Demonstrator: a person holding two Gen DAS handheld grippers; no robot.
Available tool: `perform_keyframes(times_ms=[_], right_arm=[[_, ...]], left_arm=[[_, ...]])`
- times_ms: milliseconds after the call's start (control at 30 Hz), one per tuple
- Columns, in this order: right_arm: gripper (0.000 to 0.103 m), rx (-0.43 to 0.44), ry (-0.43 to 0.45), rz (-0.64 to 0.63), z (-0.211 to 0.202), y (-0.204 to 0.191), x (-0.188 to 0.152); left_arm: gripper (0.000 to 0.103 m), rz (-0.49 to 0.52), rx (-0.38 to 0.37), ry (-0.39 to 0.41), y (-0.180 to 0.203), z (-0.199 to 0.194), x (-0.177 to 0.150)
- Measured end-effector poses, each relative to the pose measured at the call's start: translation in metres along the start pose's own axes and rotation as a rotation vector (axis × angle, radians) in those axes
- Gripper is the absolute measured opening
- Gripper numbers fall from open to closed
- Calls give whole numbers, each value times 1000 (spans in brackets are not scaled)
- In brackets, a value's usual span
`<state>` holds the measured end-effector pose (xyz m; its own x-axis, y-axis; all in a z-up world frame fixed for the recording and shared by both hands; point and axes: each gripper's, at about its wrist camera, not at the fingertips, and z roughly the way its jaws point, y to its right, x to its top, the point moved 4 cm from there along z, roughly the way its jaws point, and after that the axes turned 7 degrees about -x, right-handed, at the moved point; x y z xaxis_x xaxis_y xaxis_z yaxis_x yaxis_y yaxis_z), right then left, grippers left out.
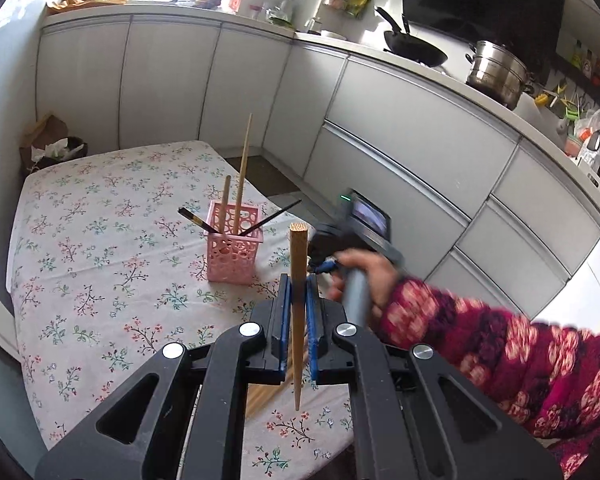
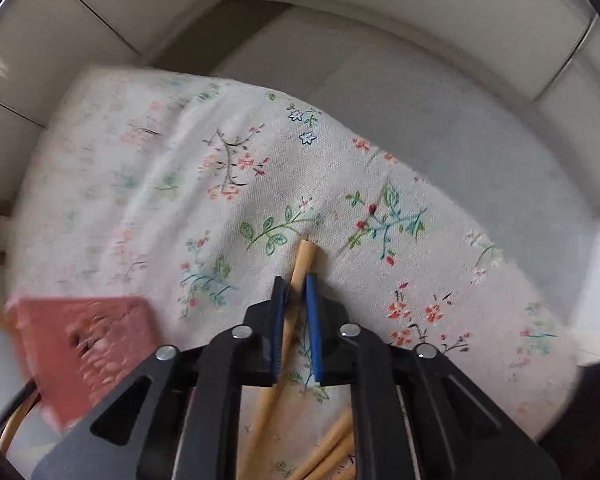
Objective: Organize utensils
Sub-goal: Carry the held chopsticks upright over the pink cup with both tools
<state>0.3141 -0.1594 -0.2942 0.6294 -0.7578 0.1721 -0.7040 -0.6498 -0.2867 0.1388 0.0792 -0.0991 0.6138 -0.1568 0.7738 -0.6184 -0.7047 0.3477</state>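
Observation:
My left gripper (image 1: pixel 299 286) is shut on a wooden chopstick (image 1: pixel 298 280), held upright above the floral table (image 1: pixel 100 264). A pink lattice holder (image 1: pixel 234 246) stands ahead of it with two wooden and two black chopsticks inside. My right gripper (image 2: pixel 297 286) is low over the tablecloth (image 2: pixel 228 184), its jaws narrowly apart around a wooden chopstick (image 2: pixel 296 276) lying there; the view is blurred. More wooden chopsticks (image 2: pixel 328 448) lie under it. The holder shows at its left (image 2: pixel 80 340). The right gripper's body and hand show in the left view (image 1: pixel 352 256).
White kitchen cabinets (image 1: pixel 400 128) curve round the table's far and right sides. A wok (image 1: pixel 416 46) and a steel pot (image 1: pixel 498 72) sit on the counter. A paper bag (image 1: pixel 48 144) stands beyond the table's far left corner.

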Motion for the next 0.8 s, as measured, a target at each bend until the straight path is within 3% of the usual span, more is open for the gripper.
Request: perform_keyframes(times_ms=[133,333,600,800], right_arm=[[8,207,70,27,-10,28,-14],[8,360,214,-54,-61,37,-31],[9,382,453,-300,-158,40,-66],[8,360,547,-479,-223,37,-95]], left_arm=[[6,-19,14,10,-1,-1,0],[7,-23,38,38,8,-13,3],[6,-9,71,93,23,-27,15],[6,0,93,135,35,-33,25]])
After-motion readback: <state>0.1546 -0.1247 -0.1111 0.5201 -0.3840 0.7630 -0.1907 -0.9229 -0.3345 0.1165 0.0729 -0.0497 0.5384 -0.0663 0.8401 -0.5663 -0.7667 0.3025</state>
